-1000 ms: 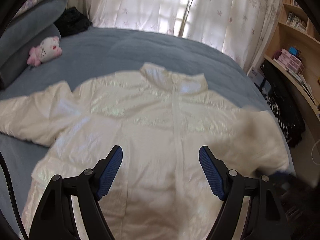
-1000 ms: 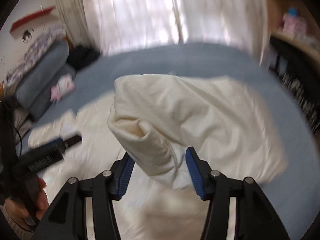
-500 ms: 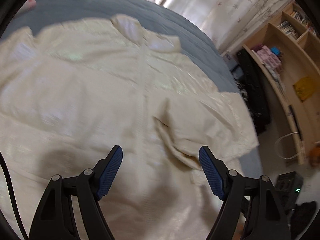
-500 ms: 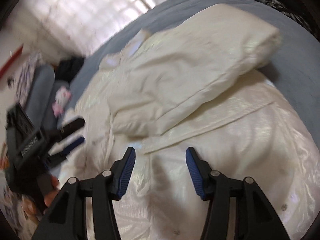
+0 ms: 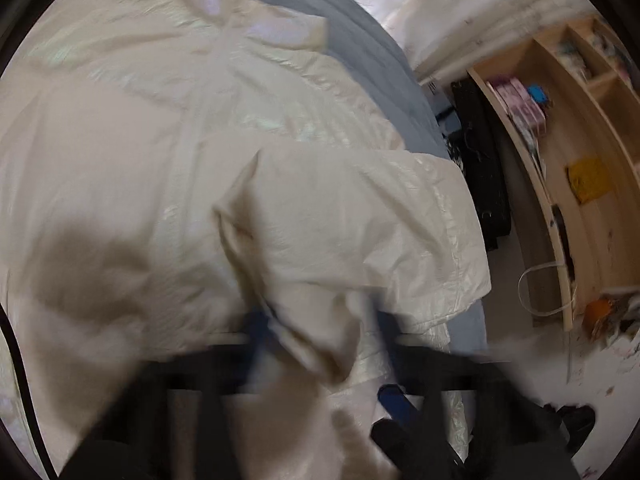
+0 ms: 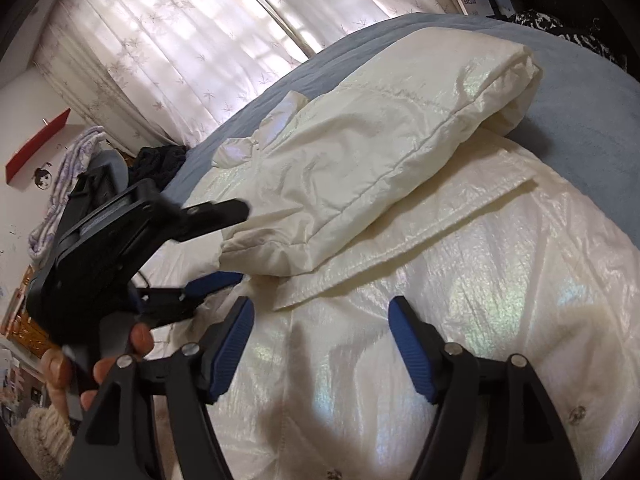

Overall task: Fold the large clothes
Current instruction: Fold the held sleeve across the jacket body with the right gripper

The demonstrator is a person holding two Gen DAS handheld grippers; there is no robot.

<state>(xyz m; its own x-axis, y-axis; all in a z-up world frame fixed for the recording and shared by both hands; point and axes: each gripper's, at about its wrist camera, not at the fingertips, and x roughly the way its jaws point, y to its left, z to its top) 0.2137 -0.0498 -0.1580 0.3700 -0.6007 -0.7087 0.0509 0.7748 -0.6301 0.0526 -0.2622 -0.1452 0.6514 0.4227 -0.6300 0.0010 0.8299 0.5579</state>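
1. On the bed [image 5: 360, 12], in the left wrist view, a cream jacket [image 5: 160, 140] is lying spread out with its collar at the far end. One sleeve [image 5: 340, 220] is lying folded in across the front.
2. Low in that view, the left gripper [image 5: 320, 332] is showing only as a dark and blue smear. Its jaws have just been closing, and the sleeve's cuff is sitting between them. Nothing in this blur is showing whether the pads are pressing on the cloth.
3. Across in the right wrist view, the same gripper is reaching in from the left, held by a hand [image 6: 100, 360]. Its two fingers are showing apart, one on either side of the cuff end, so I am reading it as not yet clamped.
4. Nearer the lens, the right gripper [image 6: 320, 336] is hanging over the jacket's lower front with its jaws wide. They have just been opening, and nothing is lying between them.
5. Judging by this, the sleeve fold on this side is being finished and tidied. The far sleeve is not showing in either view.
6. Next, the left gripper is needing a firm pinch on the cuff to lay it flat. The right one is needing an edge of the hem or side seam to take, because the shiny, puffy cloth is likely to slip and spring back.
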